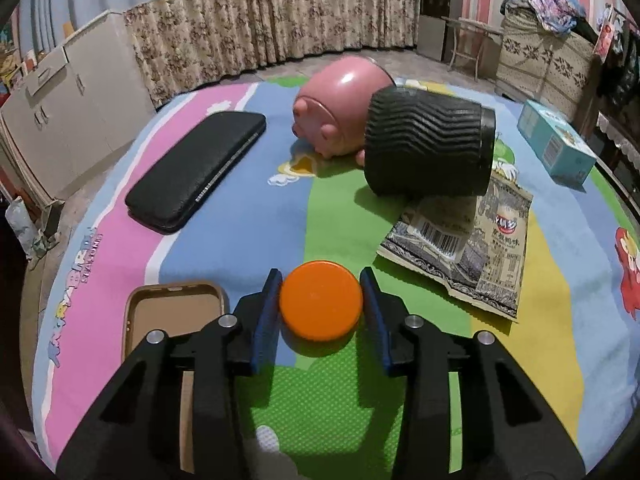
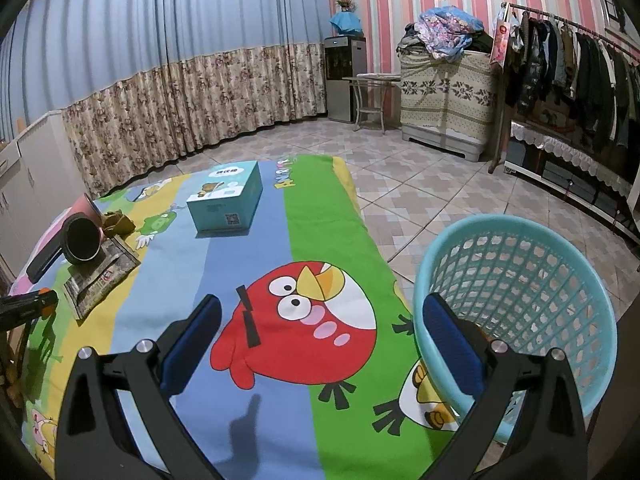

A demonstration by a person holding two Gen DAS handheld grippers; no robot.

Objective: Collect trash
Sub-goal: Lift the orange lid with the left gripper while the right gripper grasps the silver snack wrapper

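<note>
My left gripper [image 1: 321, 280] is shut on an orange bottle cap [image 1: 321, 305], its blue pads touching the cap's two sides just above the cartoon table cloth. A flattened printed snack wrapper [image 1: 464, 240] lies to the right ahead, with a black ribbed cup [image 1: 426, 152] on its side resting on it. My right gripper [image 2: 324, 316] is open and empty above the red bird print. A turquoise mesh basket [image 2: 516, 300] stands at the table's right edge, beside the right finger. The wrapper [image 2: 100, 280] and cup [image 2: 82, 240] also show far left in the right wrist view.
A pink piggy bank [image 1: 340, 108], a black case [image 1: 200, 168], a tan phone cover [image 1: 172, 316] and a light blue box [image 1: 554, 146] lie on the table. The box [image 2: 228, 200] shows ahead of my right gripper. Tiled floor lies beyond the table edges.
</note>
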